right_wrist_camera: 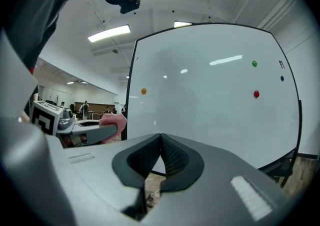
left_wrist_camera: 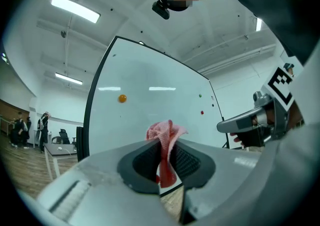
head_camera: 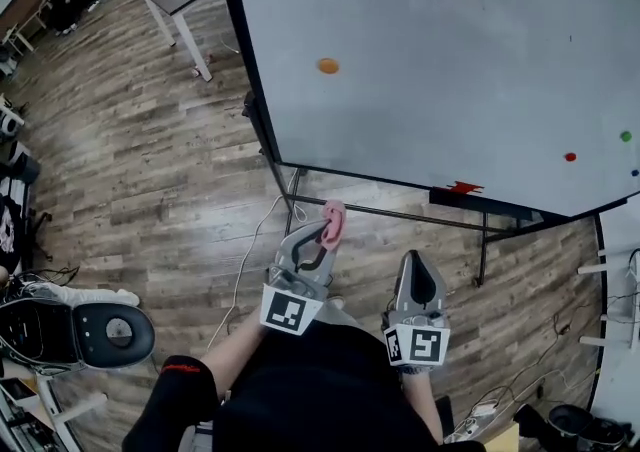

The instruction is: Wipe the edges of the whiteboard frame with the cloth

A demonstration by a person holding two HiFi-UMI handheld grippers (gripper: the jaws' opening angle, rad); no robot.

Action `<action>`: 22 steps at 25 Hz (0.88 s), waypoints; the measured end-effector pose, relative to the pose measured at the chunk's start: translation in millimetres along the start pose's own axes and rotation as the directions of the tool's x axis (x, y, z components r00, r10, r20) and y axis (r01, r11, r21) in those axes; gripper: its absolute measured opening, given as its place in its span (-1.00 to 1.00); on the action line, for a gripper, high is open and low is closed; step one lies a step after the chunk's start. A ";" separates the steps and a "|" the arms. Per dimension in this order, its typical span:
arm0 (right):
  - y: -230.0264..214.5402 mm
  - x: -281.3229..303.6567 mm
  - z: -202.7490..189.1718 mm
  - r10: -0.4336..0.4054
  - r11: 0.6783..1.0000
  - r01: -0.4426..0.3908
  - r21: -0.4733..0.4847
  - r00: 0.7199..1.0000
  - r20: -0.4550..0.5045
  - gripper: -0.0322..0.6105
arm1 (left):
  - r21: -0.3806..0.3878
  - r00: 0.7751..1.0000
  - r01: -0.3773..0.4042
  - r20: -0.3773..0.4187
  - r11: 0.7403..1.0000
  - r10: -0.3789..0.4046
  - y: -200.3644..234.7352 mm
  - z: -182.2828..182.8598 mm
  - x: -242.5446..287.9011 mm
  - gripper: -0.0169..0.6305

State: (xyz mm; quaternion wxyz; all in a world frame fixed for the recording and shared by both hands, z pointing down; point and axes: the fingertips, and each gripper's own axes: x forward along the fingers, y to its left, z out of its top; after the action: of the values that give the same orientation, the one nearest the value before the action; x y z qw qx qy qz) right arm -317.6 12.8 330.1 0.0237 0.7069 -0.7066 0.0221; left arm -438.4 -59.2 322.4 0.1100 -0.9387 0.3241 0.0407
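A large whiteboard (head_camera: pixel 440 50) with a thin black frame (head_camera: pixel 360 176) stands ahead on a black stand; its left frame edge (left_wrist_camera: pixel 92 105) shows in the left gripper view. My left gripper (head_camera: pixel 328 228) is shut on a pink cloth (head_camera: pixel 333 221), held a little short of the board's bottom left corner. The cloth (left_wrist_camera: pixel 165 142) bunches up between the jaws. My right gripper (head_camera: pixel 418 270) is shut with nothing in it, beside the left one and lower. In the right gripper view the board (right_wrist_camera: pixel 210 100) fills the middle, with the cloth (right_wrist_camera: pixel 116 122) at the left.
Small magnets dot the board: orange (head_camera: pixel 328 66), red (head_camera: pixel 570 156), green (head_camera: pixel 626 136). A red eraser (head_camera: pixel 463 186) lies on the tray ledge. A white-legged table (head_camera: pixel 180 0) stands at far left, a black-and-white machine (head_camera: pixel 90 332) near left, cables (head_camera: pixel 250 250) on the wooden floor.
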 end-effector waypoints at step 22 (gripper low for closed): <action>13.9 146.8 -7.9 0.171 0.983 -0.175 -0.052 0.983 -0.067 -0.89 | -0.075 0.974 -0.169 -0.164 0.983 0.155 100.9 -110.3 50.0 -0.80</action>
State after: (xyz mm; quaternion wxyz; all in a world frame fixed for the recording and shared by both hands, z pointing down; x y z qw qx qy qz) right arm -331.4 -133.1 347.5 0.0641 0.6408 -0.7646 0.0253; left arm -460.8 -192.1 404.1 0.0386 -0.9134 0.4051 -0.0102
